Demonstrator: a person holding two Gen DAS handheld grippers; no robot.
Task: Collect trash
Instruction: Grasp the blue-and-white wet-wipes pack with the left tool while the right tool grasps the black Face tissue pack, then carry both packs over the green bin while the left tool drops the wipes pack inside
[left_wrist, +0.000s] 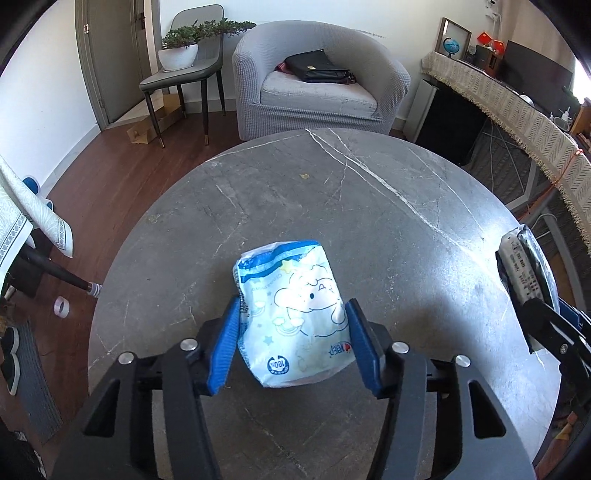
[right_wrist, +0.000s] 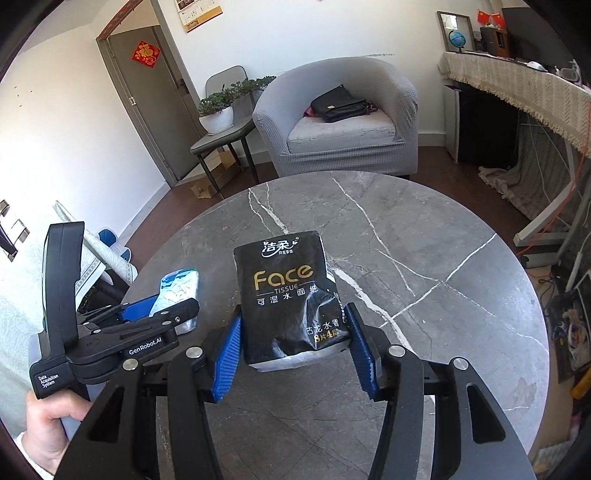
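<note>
My left gripper (left_wrist: 292, 313) is shut on a white and blue cartoon-printed packet (left_wrist: 291, 314), held between its blue pads over the round grey marble table (left_wrist: 332, 192). My right gripper (right_wrist: 293, 314) is shut on a black "Face" tissue packet (right_wrist: 290, 295), held above the same table (right_wrist: 424, 258). In the right wrist view the left gripper (right_wrist: 147, 314) with its blue-white packet (right_wrist: 179, 288) shows at the left. In the left wrist view the black packet (left_wrist: 524, 273) shows at the right edge, seen end-on in the right gripper.
A grey armchair (left_wrist: 321, 74) with a black bag (left_wrist: 317, 66) stands beyond the table. A chair with a potted plant (left_wrist: 181, 55) is at the far left. A cloth-covered desk (left_wrist: 517, 103) runs along the right. A tape roll (left_wrist: 61, 306) lies on the wooden floor.
</note>
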